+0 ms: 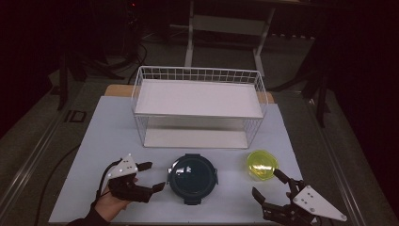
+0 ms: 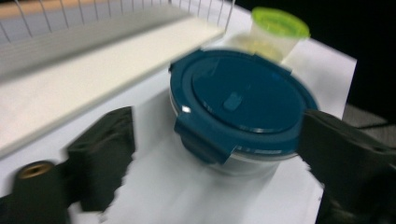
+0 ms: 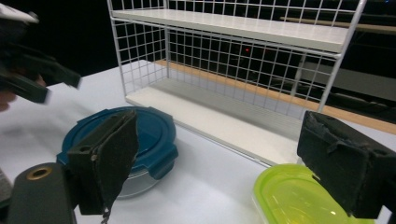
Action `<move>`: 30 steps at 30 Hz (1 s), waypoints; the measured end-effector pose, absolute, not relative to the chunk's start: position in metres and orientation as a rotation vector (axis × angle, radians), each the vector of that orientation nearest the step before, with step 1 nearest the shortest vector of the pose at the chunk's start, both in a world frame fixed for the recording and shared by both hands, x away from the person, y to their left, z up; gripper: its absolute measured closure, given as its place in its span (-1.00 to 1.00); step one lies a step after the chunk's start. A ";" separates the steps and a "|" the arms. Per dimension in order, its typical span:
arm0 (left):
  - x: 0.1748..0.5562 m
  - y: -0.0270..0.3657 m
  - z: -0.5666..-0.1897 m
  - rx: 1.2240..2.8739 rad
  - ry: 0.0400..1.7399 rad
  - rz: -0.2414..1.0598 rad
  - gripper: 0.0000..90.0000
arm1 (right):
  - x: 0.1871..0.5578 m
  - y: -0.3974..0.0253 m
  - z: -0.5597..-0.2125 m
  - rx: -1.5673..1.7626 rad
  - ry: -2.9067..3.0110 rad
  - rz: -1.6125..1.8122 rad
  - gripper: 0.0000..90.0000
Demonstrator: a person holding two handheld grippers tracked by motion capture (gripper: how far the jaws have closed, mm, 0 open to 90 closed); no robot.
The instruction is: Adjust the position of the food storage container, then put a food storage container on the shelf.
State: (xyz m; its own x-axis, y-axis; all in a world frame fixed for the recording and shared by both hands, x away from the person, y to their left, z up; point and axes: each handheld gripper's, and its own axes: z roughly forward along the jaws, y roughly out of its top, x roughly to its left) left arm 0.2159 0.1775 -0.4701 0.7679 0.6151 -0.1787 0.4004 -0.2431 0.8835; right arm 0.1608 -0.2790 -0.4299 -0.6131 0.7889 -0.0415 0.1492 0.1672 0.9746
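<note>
A round container with a dark blue clip lid (image 1: 192, 176) sits near the table's front, between the two grippers. My left gripper (image 1: 151, 175) is open just left of it, jaws pointing at it; its own view has the blue lid (image 2: 243, 98) close ahead between the jaws. A small container with a yellow-green lid (image 1: 261, 165) stands right of it. My right gripper (image 1: 270, 185) is open, just in front of the green container (image 3: 294, 198), with the blue one (image 3: 147, 135) to its left.
A white two-level wire shelf rack (image 1: 197, 106) stands behind the containers at mid-table. The table has a white top (image 1: 94, 150) with edges close at left, right and front. A dark floor and stands lie beyond.
</note>
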 end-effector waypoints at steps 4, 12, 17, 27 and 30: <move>0.208 0.188 -0.455 1.760 0.753 0.270 -0.99 | 0.160 -0.278 -0.427 0.872 1.863 1.461 -0.73; 0.201 0.196 -0.426 1.712 0.690 0.269 -0.99 | 0.163 -0.273 -0.413 0.849 1.821 1.484 -0.69; 0.205 0.193 -0.421 1.713 0.693 0.310 -0.99 | 0.169 -0.266 -0.400 0.844 1.845 1.491 -0.67; 0.214 0.183 -0.420 1.754 0.726 0.265 -0.99 | 0.194 -0.236 -0.399 0.833 1.949 1.456 -0.65; 0.220 0.178 -0.421 1.794 0.743 0.215 -0.99 | 0.200 -0.227 -0.400 0.825 1.989 1.467 -0.65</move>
State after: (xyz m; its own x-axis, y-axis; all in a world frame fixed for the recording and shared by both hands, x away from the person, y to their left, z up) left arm 0.2199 0.1778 -0.4213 0.7847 0.5818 -0.2140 0.3778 -0.1752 0.9091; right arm 0.2003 -0.2274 -0.4000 -0.6731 0.7373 -0.0588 0.1616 0.2242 0.9611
